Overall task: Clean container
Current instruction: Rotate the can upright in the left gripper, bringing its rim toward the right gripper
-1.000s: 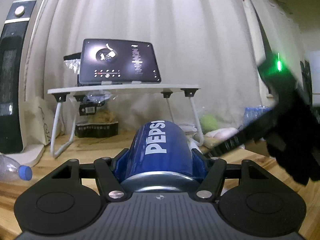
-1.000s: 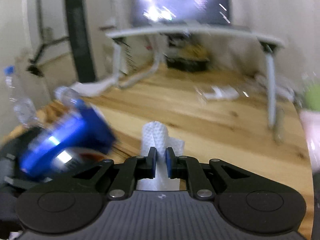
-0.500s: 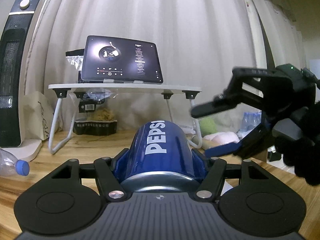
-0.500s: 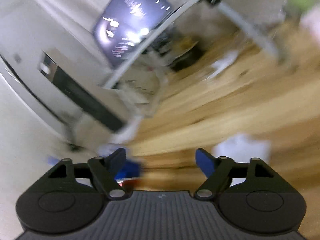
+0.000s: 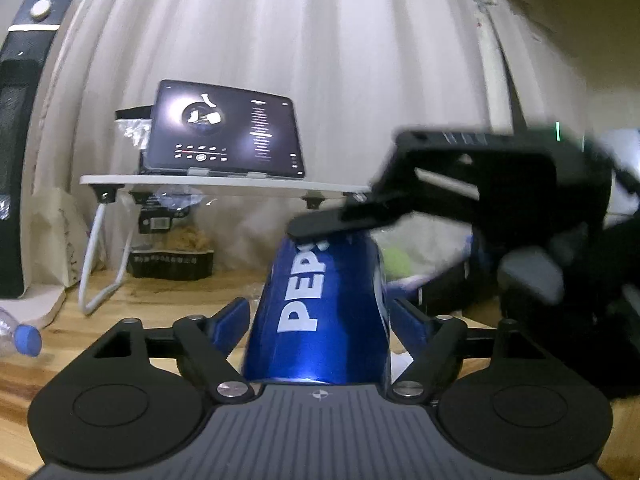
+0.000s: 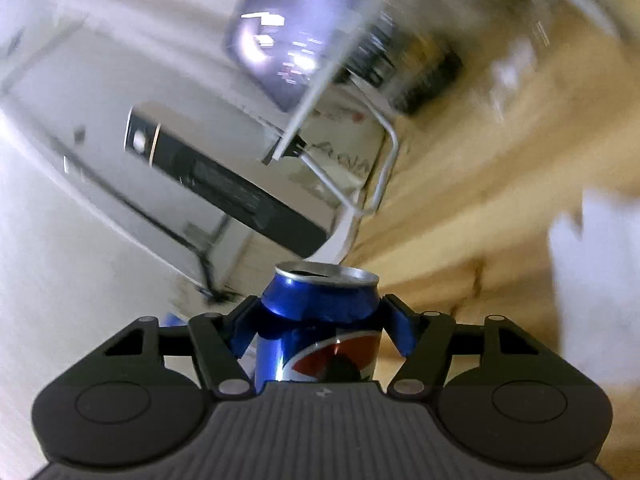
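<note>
A blue Pepsi can (image 5: 320,300) is held above the wooden table (image 5: 160,300), and my left gripper (image 5: 322,320) is shut on its lower body. In the right wrist view the can (image 6: 320,300) stands with its opened silver top facing away. My right gripper (image 6: 320,320) is open, one blue pad close on each side of the can's shoulder. I cannot tell whether the pads touch it. From the left wrist view, the right gripper's upper finger (image 5: 340,220) lies across the can's far end. A white tissue (image 6: 592,272) lies blurred on the table to the right.
A tablet (image 5: 224,136) sits on a white folding lap desk (image 5: 224,182) at the back, in front of a curtain. A black tower heater (image 5: 16,140) stands at the left. A plastic bottle (image 5: 20,336) lies nearby, and a green ball (image 5: 394,264) sits behind the can.
My right gripper let go of the white tissue, opened, swung left and now straddles the top of the can. The can has tilted in my left gripper.
</note>
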### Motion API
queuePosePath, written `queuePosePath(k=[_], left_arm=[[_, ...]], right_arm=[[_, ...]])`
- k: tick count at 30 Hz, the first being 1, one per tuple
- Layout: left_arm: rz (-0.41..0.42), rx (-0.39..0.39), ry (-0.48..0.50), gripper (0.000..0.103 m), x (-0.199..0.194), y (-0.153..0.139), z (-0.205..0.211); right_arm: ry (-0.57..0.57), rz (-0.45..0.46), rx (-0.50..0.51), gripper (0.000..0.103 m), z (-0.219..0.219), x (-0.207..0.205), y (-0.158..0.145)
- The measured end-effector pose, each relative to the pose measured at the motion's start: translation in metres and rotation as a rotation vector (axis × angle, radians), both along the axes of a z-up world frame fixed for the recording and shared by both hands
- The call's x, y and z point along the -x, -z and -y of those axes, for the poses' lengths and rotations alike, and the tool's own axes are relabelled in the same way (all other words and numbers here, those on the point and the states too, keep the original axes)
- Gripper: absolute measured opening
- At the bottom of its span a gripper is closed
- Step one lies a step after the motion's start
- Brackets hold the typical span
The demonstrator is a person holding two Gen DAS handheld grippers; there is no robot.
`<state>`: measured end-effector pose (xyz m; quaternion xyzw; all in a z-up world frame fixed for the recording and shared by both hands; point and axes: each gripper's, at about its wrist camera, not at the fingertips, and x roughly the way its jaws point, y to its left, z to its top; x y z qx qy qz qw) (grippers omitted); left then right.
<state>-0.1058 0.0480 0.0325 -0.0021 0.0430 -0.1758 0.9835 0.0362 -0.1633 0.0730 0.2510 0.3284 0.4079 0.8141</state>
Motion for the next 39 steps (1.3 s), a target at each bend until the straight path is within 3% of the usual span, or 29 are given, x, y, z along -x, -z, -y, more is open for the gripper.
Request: queuePosePath(k=[1, 5, 9, 10, 11, 16, 18, 19, 23, 26, 32, 34, 37, 39], left_arm=[[0.001, -0.009, -0.003, 0.081, 0.0, 0.0, 0.001], [-0.006, -0.017, -0.011, 0.084, 0.0, 0.0, 0.003], [-0.009, -0.013, -0.011, 0.083, 0.0, -0.001, 0.001], [-0.007, -0.013, -0.01, 0.082, 0.001, -0.001, 0.001], [-0.007, -0.011, -0.008, 0.071, 0.001, -0.001, 0.001], [-0.029, 0.054, 0.027, 0.068, -0.002, 0.0, -0.009], [-0.042, 0.085, 0.04, 0.068, -0.004, 0.0, -0.014], [-0.044, 0.099, 0.045, 0.068, -0.005, 0.0, -0.016], [-0.044, 0.112, 0.061, 0.068, -0.004, 0.001, -0.018], [-0.042, 0.106, 0.071, 0.068, -0.004, 0.001, -0.016], [-0.04, 0.095, 0.085, 0.068, -0.004, 0.001, -0.014], [-0.038, 0.088, 0.075, 0.068, -0.004, 0.001, -0.013], [-0.046, 0.084, 0.053, 0.071, -0.005, 0.001, -0.012], [-0.05, 0.081, 0.039, 0.081, -0.006, 0.0, -0.012]], right_arm=[[-0.001, 0.02, 0.013, 0.068, -0.002, 0.002, -0.002], [-0.008, 0.323, 0.411, 0.067, -0.037, 0.034, -0.041], [-0.086, 0.492, 0.638, 0.067, -0.072, 0.066, -0.054], [-0.102, 0.517, 0.676, 0.067, -0.08, 0.073, -0.054], [-0.118, 0.529, 0.704, 0.067, -0.088, 0.079, -0.053], [-0.13, 0.518, 0.693, 0.068, -0.096, 0.088, -0.049], [-0.134, 0.482, 0.589, 0.071, -0.086, 0.081, -0.051], [-0.133, 0.456, 0.522, 0.077, -0.079, 0.075, -0.051], [-0.098, 0.276, 0.264, 0.079, -0.039, 0.047, -0.041], [-0.101, 0.25, 0.207, 0.079, -0.03, 0.044, -0.034], [-0.104, 0.28, 0.207, 0.078, -0.032, 0.046, -0.035], [-0.116, 0.29, 0.224, 0.069, -0.035, 0.047, -0.035], [-0.136, 0.405, 0.314, 0.068, -0.048, 0.062, -0.038], [-0.155, 0.504, 0.412, 0.068, -0.06, 0.076, -0.039]])
